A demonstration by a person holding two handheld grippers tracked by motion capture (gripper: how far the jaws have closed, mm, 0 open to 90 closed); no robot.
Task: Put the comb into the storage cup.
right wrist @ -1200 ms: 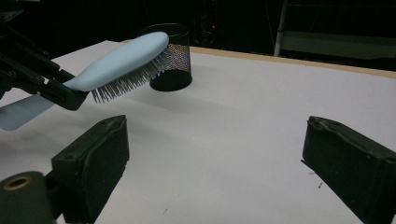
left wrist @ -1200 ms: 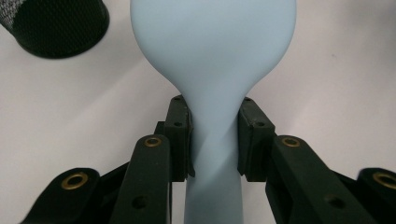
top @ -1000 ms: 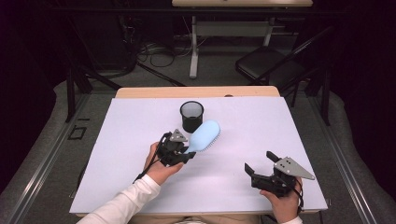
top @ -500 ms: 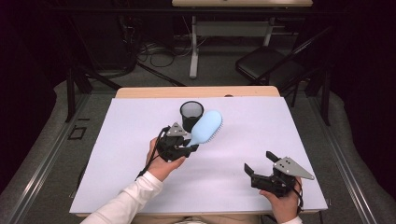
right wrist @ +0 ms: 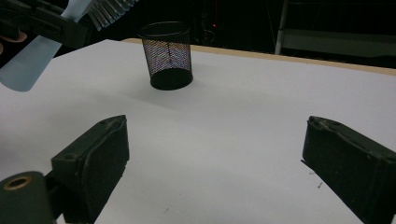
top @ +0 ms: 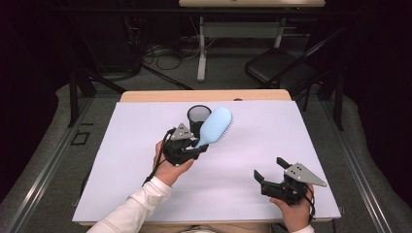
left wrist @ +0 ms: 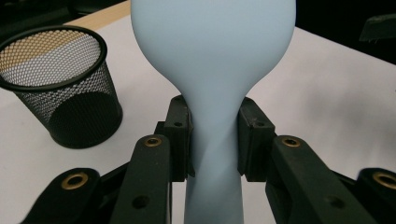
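White-topped bench (top: 145, 145) w/ bare wood strip along far edge, in a dark room — folding chair (top: 279, 68), table legs & floor cables behind. Black mesh cup (top: 197, 116) upright near bench centre, just beside the raised brush head in high view. Left gripper (top: 187, 148) clenched on light-blue hairbrush (top: 216, 126) by its handle, off the bench, bristles facing right. Right gripper (top: 272, 170) released, jaws wide, low at front right. Vs. 0.5 s ago — brush lifted & tilted steeper; right gripper unmoved.

surface (top: 145, 184): white sheet over my wooden top, bare wood strip along far edge | on it: black mesh cup (top: 197, 116), upright, far-centre, mouth open upward
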